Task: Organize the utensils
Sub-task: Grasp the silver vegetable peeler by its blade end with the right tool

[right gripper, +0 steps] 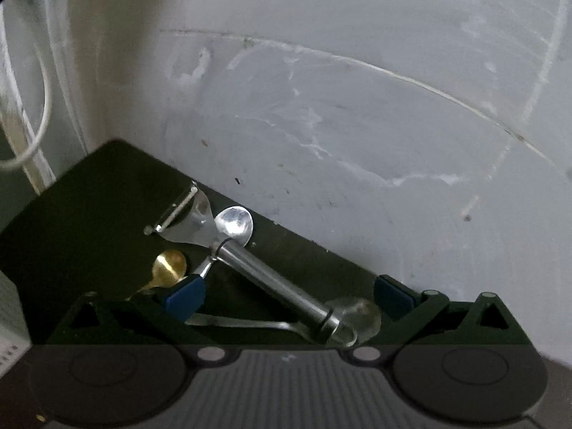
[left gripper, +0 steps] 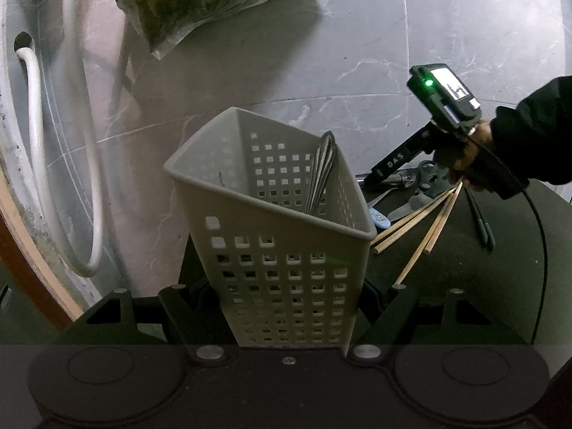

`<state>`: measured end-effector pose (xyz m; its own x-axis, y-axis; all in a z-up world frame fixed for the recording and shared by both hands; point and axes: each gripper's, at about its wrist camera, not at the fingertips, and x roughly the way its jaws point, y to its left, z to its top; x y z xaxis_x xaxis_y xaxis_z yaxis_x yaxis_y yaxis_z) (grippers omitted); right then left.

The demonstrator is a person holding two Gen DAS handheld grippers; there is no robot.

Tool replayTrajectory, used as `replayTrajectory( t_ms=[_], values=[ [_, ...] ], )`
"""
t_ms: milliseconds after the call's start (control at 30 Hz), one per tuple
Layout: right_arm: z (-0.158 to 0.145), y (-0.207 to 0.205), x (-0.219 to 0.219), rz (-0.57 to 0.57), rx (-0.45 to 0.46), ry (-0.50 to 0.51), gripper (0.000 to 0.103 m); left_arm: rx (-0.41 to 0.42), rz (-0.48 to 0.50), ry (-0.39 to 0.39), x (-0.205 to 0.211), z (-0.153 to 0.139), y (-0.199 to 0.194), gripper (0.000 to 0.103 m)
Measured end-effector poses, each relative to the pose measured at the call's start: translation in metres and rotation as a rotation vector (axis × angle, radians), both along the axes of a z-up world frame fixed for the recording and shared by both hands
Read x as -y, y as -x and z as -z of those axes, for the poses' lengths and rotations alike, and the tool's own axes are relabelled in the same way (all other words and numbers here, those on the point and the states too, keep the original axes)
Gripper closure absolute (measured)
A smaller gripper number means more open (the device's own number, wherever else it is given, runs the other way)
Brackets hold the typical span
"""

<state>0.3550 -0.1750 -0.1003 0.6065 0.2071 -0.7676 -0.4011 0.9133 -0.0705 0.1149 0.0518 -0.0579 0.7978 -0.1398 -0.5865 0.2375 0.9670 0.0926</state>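
A white perforated utensil basket [left gripper: 286, 261] stands tilted on the black table, gripped at its lower sides by my left gripper [left gripper: 286, 307]. A metal whisk [left gripper: 321, 171] leans inside it. In the right wrist view my right gripper [right gripper: 287, 295] hangs open, its blue pads [right gripper: 184, 296] wide apart over a steel peeler [right gripper: 271, 279]. A silver spoon [right gripper: 234, 221], a gold spoon [right gripper: 169, 264] and a second steel spoon [right gripper: 354, 316] lie around the peeler. From the left wrist view, a hand in a dark sleeve holds the right gripper [left gripper: 375, 175] above scissors [left gripper: 425, 178].
Wooden chopsticks [left gripper: 422, 221], two dark sticks [left gripper: 482, 221] and a blue-handled piece [left gripper: 377, 220] lie on the black table [left gripper: 464, 286]. Beyond are the grey marble floor, a plastic bag of greens [left gripper: 214, 0] and a white hose [left gripper: 35, 143].
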Motion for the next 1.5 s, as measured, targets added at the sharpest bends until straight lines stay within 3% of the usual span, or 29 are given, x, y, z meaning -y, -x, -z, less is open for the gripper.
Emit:
replayTrajectory(
  t_ms=[233, 567, 733, 800, 933, 1167, 1333, 1500],
  values=[
    [0.005, -0.005, -0.011, -0.057, -0.021, 0.066, 0.002, -0.002, -0.005, -0.001, 0.001, 0.000, -0.001, 0.025],
    [0.008, -0.005, -0.015, -0.097, -0.068, 0.017, 0.030, -0.002, -0.004, -0.001, 0.001, 0.000, 0.000, 0.025],
    [0.003, -0.004, -0.016, -0.110, -0.103, -0.004, 0.055, -0.001, -0.006, 0.002, 0.001, 0.000, 0.000, 0.025],
    [0.000, -0.004, -0.015, -0.115, -0.124, -0.015, 0.071, -0.001, -0.006, 0.002, 0.000, 0.000, 0.000, 0.025],
    [-0.005, 0.003, -0.022, -0.161, -0.150, -0.004, 0.074, -0.001, -0.006, 0.001, 0.001, 0.000, 0.000, 0.025],
    [-0.002, -0.004, -0.032, -0.157, -0.155, -0.023, 0.067, -0.002, -0.007, 0.001, 0.001, 0.000, 0.000, 0.025],
    [-0.001, -0.005, -0.030, -0.144, -0.161, -0.037, 0.078, -0.001, -0.009, 0.002, 0.001, 0.000, 0.000, 0.025],
    [-0.002, 0.016, -0.035, -0.175, -0.100, 0.040, 0.083, 0.000, -0.008, 0.001, 0.001, 0.000, 0.000, 0.025]
  ],
)
